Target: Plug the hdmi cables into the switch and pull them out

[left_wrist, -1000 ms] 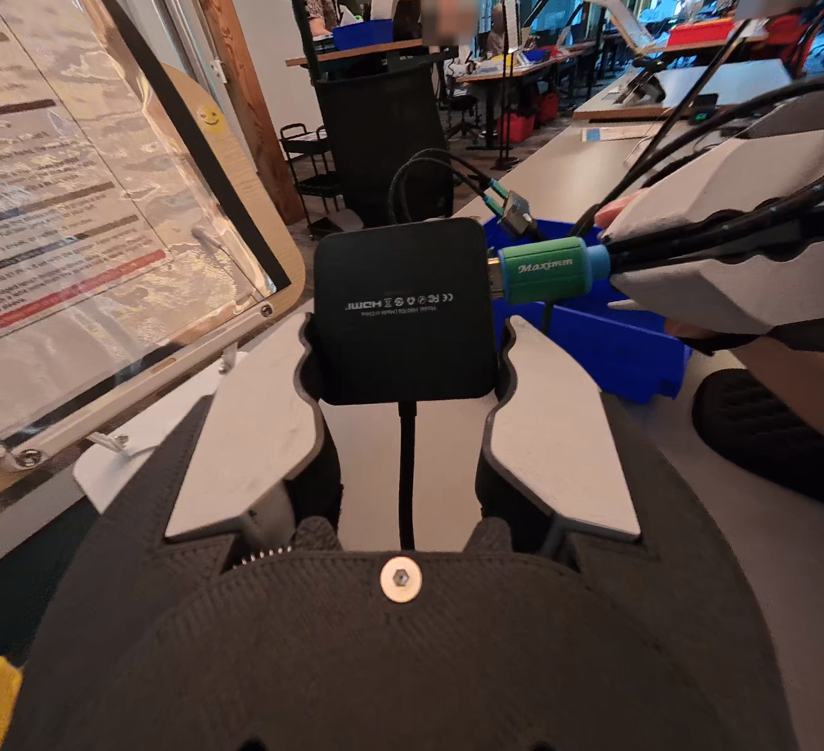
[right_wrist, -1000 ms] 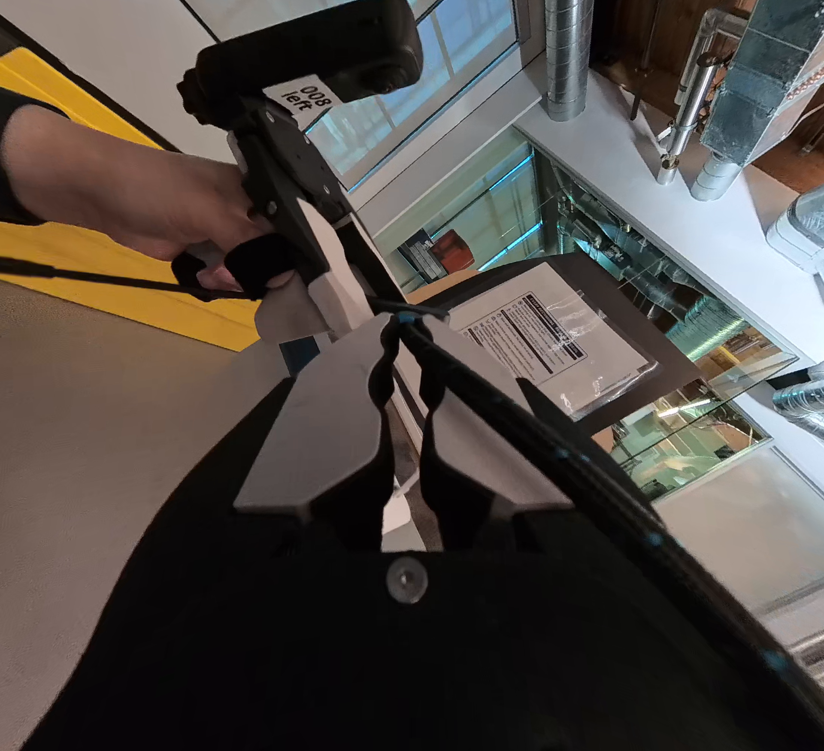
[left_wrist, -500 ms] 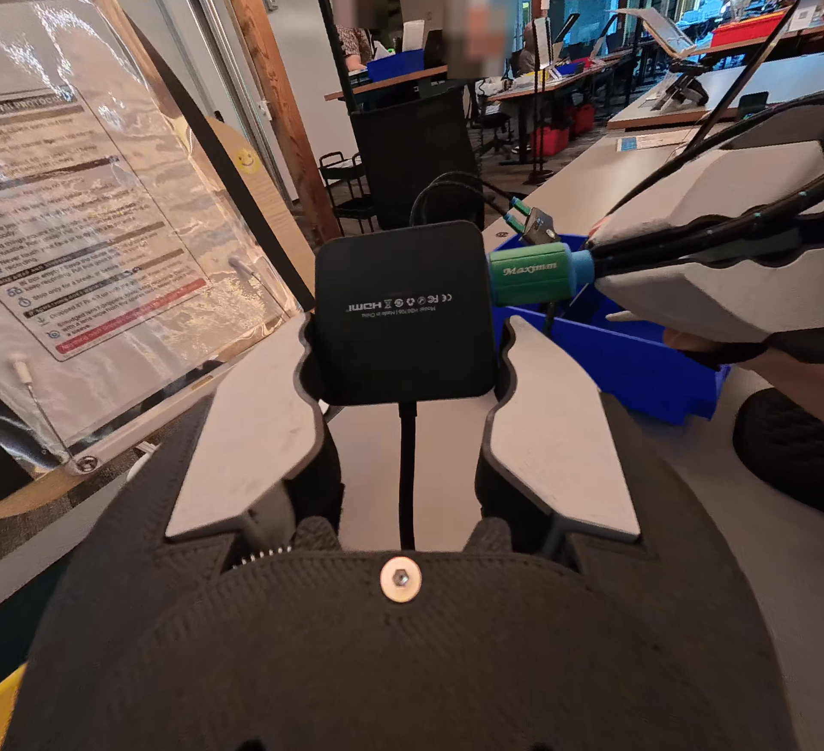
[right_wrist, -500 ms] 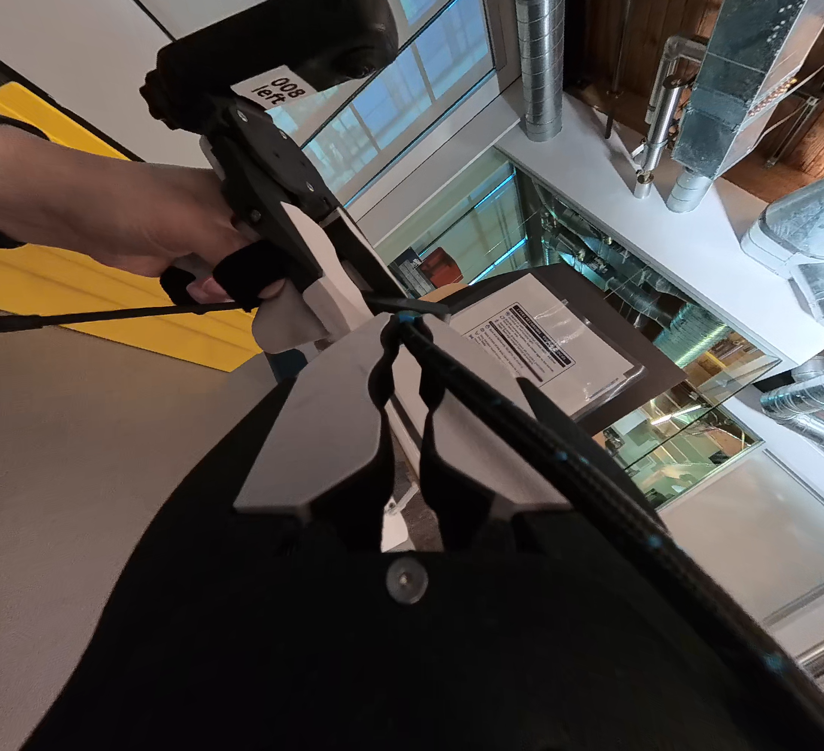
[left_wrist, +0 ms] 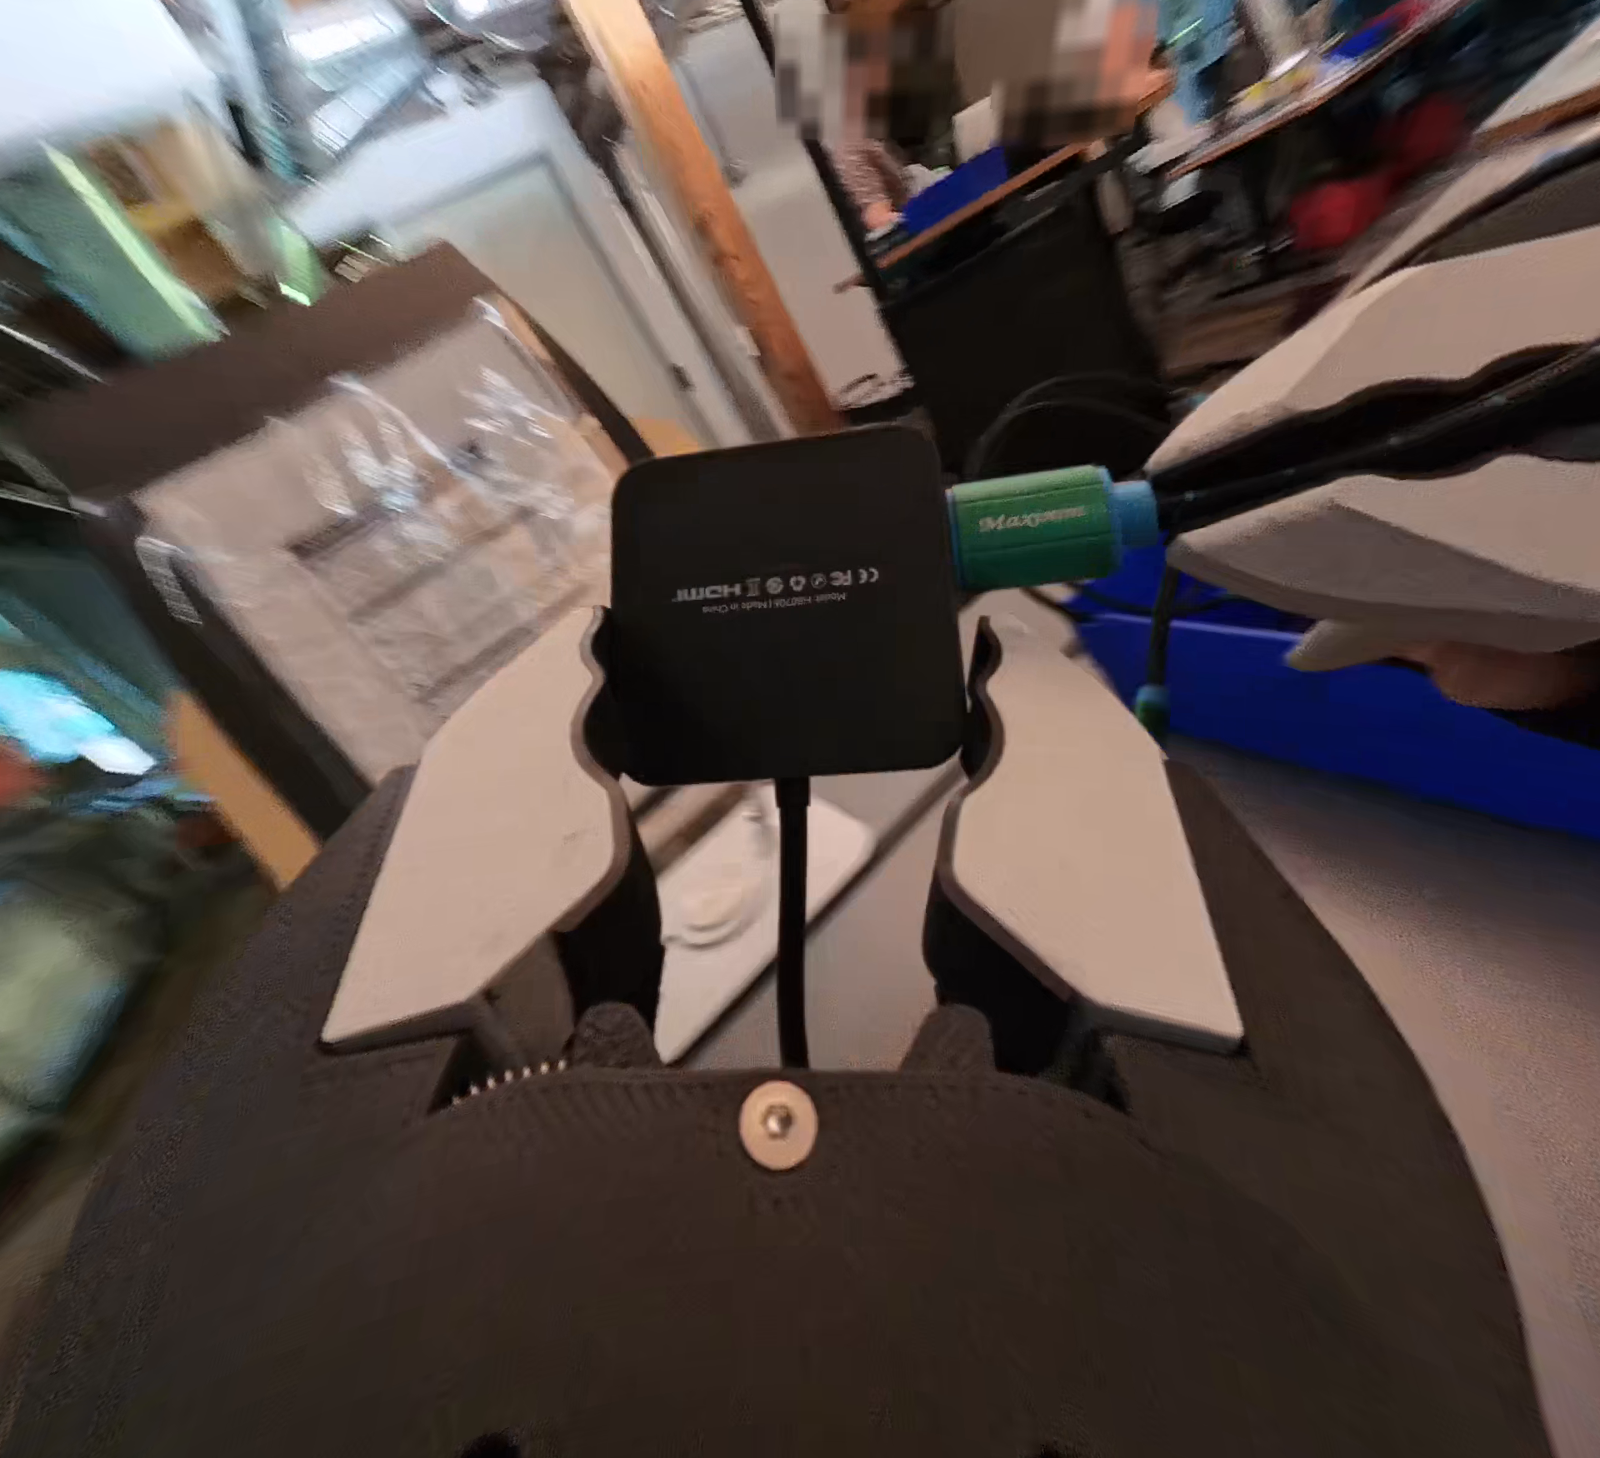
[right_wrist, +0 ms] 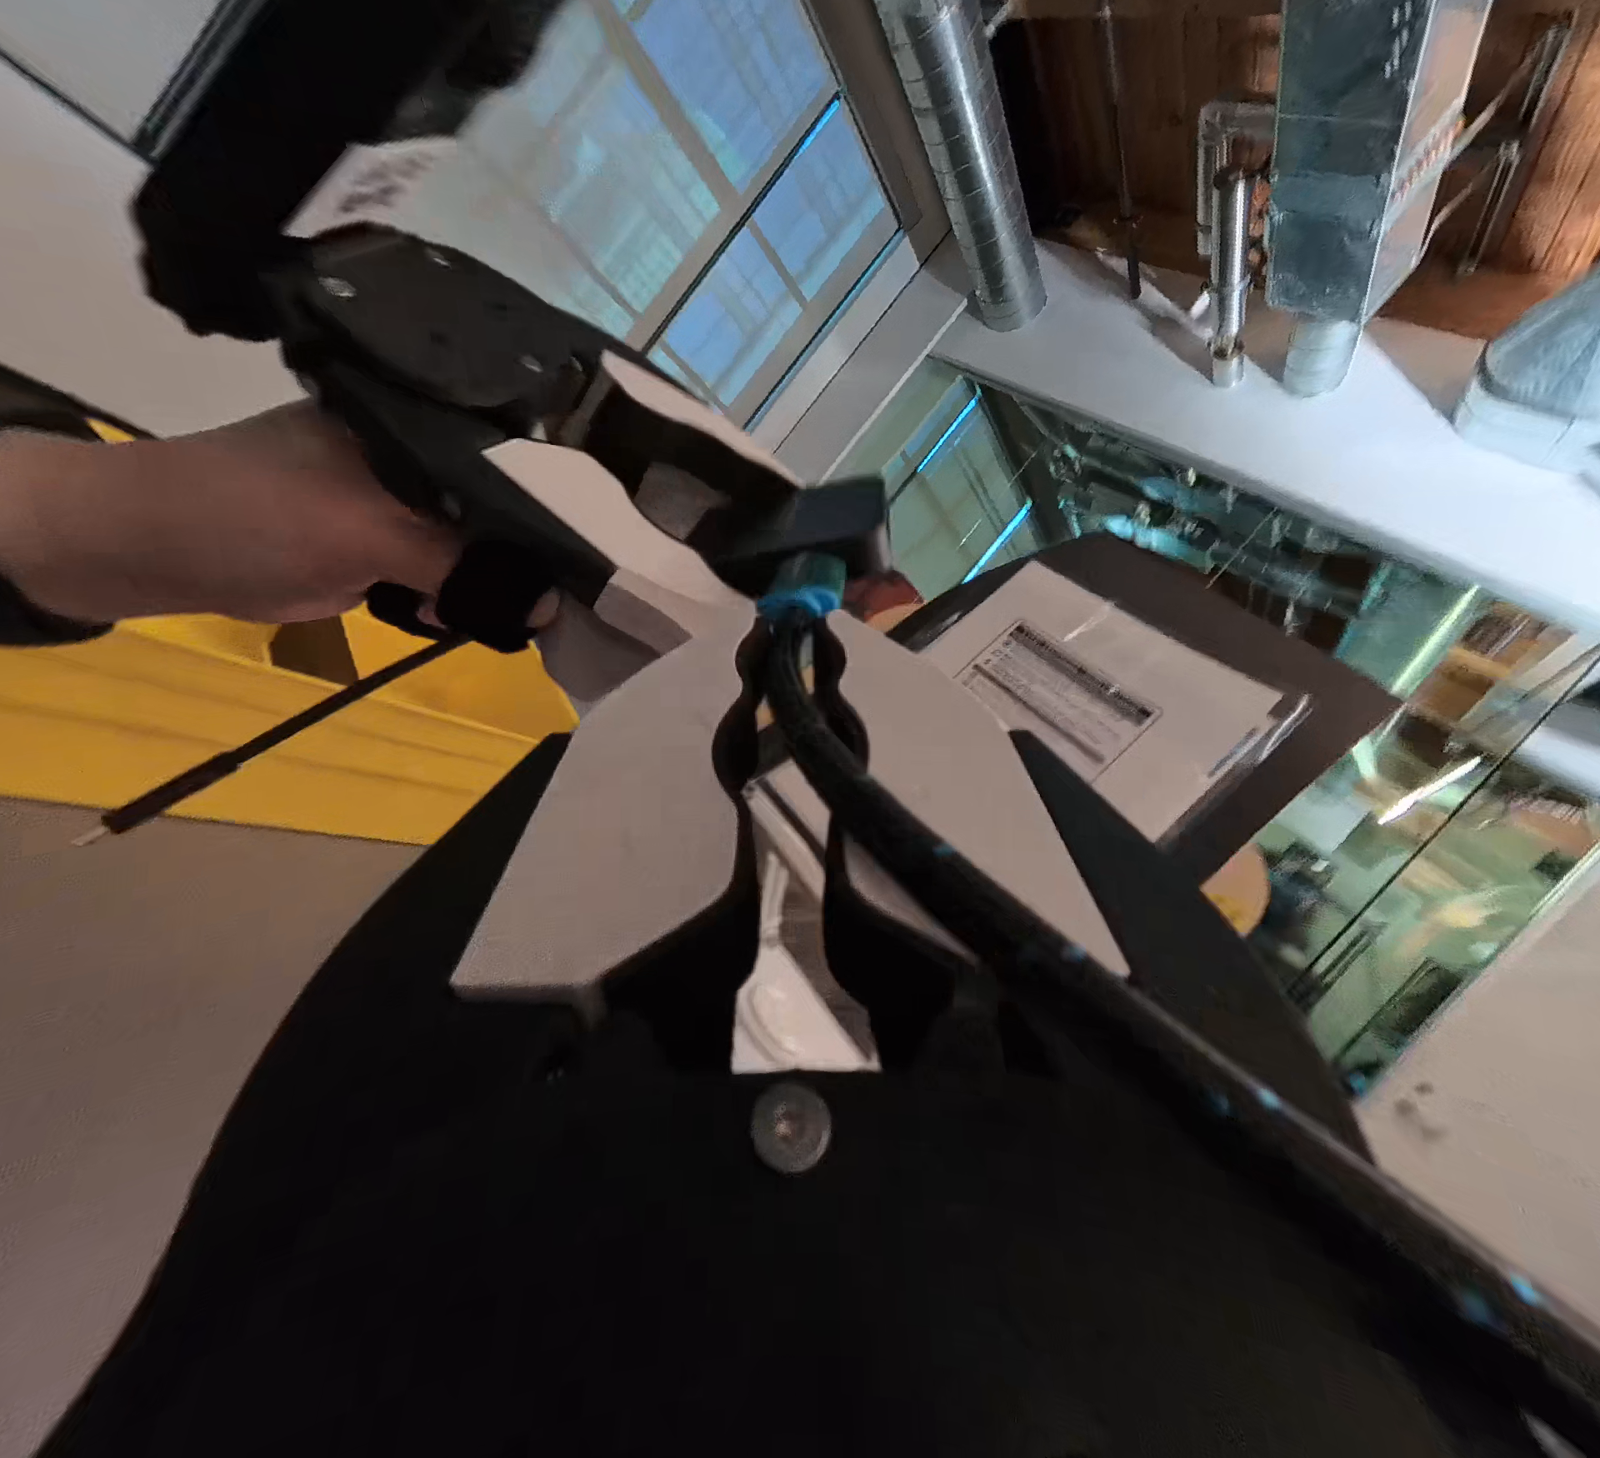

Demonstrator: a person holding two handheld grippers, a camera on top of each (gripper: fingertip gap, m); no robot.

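Observation:
My left gripper (left_wrist: 783,689) is shut on a black square HDMI switch (left_wrist: 779,594), held up in the air, its own lead hanging down between the fingers. A green HDMI plug (left_wrist: 1026,525) with a blue collar sits in the switch's right side. My right gripper (right_wrist: 792,676) is shut on that plug's black braided cable (right_wrist: 874,819) just behind the collar; its grey fingers (left_wrist: 1385,490) reach in from the right in the left wrist view. In the right wrist view the switch (right_wrist: 822,520) and left gripper (right_wrist: 554,482) show ahead, held by a hand (right_wrist: 216,516).
A blue bin (left_wrist: 1351,689) stands on the grey table (left_wrist: 1385,940) to the right, with a second cable hanging into it. A framed plastic-covered sheet (left_wrist: 390,516) stands left. A wooden post (left_wrist: 684,153) and desks lie behind. A yellow panel (right_wrist: 260,715) is lower left.
The green plug has gone fully into the switch's side. Both grippers have lifted and tilted upward together, so the background has shifted and blurred.

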